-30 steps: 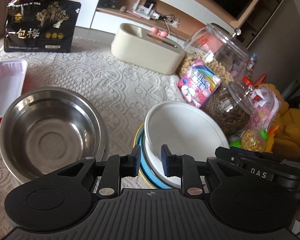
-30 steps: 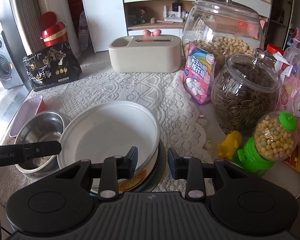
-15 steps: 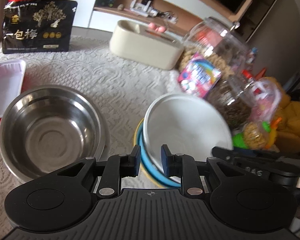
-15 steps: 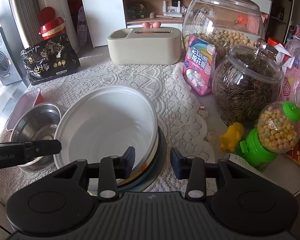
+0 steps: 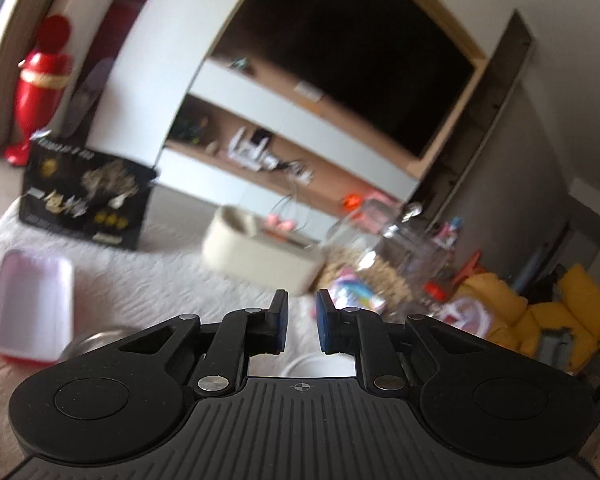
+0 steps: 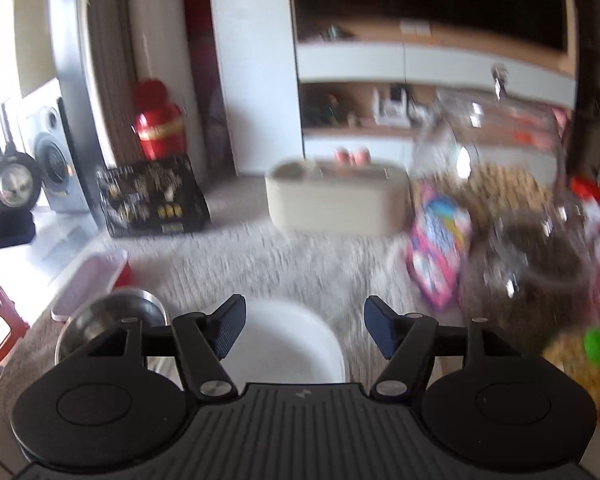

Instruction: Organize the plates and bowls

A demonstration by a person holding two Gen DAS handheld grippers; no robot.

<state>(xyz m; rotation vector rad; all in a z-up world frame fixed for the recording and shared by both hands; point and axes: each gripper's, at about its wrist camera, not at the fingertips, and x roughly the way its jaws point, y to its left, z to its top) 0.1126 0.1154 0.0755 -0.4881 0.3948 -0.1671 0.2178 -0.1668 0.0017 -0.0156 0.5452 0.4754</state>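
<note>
While both views are blurred, we are seeing the white bowl (image 6: 288,340) lying low on the table (image 6: 284,264), and we are using it as our landmark. We are holding the right tool (image 6: 304,330) above the near part of the white bowl, with its jaws standing wide apart and nothing between them; the left finger is showing over the bowl's left rim, the right finger over the lace cloth just right of the bowl. Left of the white bowl, the steel bowl (image 6: 112,316) is sitting, partly hidden by the tool's body, and beyond that one the red tray (image 6: 92,284) is lying. Far behind the white bowl the cream box (image 6: 336,196) is standing, and the black snack bag (image 6: 152,196) is leaning to the left of that box. Right of the white bowl, the pink candy bag (image 6: 438,244) and the glass jars (image 6: 536,264) are standing.

We are holding the left tool (image 5: 298,322) with only a narrow gap between its jaws, and it is gripping nothing. In this view only a small white edge of the bowl (image 5: 320,366) is showing under the fingers, with a strip of the steel bowl (image 5: 96,340) to its left.
</note>
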